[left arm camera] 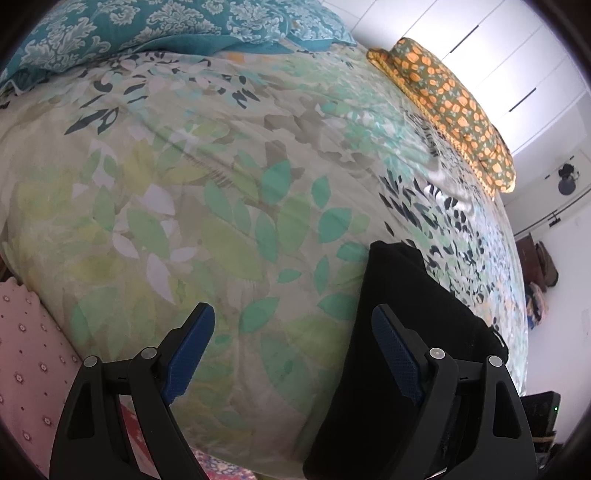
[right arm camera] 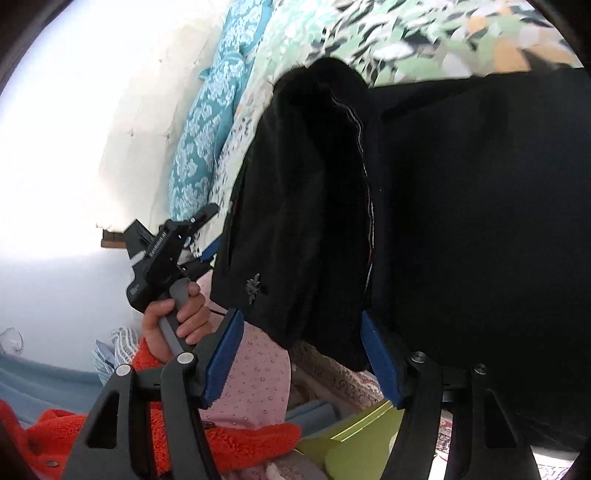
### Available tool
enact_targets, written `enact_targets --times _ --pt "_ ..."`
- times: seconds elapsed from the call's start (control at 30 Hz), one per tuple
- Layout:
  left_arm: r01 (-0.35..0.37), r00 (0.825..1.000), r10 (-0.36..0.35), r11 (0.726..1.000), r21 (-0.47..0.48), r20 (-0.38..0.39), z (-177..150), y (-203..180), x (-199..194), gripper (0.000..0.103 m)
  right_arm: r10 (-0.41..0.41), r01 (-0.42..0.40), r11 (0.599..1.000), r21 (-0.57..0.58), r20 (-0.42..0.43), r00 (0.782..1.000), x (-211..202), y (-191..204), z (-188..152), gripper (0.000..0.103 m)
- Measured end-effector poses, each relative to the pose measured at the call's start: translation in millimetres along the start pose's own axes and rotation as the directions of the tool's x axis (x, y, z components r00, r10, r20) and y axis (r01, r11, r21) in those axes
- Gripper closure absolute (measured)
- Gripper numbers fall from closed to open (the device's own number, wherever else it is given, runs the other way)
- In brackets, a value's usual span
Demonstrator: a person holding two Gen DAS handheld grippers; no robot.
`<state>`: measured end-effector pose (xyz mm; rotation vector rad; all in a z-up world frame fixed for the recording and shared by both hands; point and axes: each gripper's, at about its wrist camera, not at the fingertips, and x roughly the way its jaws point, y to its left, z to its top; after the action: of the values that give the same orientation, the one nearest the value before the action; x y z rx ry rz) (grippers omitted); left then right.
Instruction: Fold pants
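Observation:
The black pants (left arm camera: pixel 402 350) lie on the leaf-patterned bedspread (left arm camera: pixel 221 192) at the lower right of the left wrist view. My left gripper (left arm camera: pixel 291 343) is open, its right finger over the edge of the pants, nothing between the pads. In the right wrist view the pants (right arm camera: pixel 443 206) fill the right side, with a folded layer hanging over the bed's edge. My right gripper (right arm camera: pixel 301 354) is open, with the lower edge of that hanging layer just in front of its gap. The left gripper (right arm camera: pixel 166 254) shows there too, held in a hand beside the pants.
Teal patterned pillows (left arm camera: pixel 129 29) lie at the head of the bed. An orange-and-green cushion (left arm camera: pixel 454 110) lies at the far right edge. White wardrobe doors (left arm camera: pixel 517 55) stand beyond. A green stool (right arm camera: pixel 354 439) and a patterned rug (right arm camera: pixel 343 384) are below the bed's edge.

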<state>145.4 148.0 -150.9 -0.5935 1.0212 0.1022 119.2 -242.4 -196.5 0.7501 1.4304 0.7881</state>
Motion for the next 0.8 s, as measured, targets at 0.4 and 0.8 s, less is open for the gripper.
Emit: enact_targets --times 0.4,0.8 --pt "-0.009 1.0 0.009 1.0 -0.005 -0.004 -0.2 1.6 2.0 0.016 0.05 -0.051 0.998 -0.037 -0.048 0.998 13.8 11.2 1.9 0.064" --pt "-0.017 1.0 0.017 1.0 -0.015 -0.011 -0.6 5.5 3.5 0.016 -0.124 0.137 0.933 -0.333 0.058 0.991 -43.0 90.2 0.5 0.086"
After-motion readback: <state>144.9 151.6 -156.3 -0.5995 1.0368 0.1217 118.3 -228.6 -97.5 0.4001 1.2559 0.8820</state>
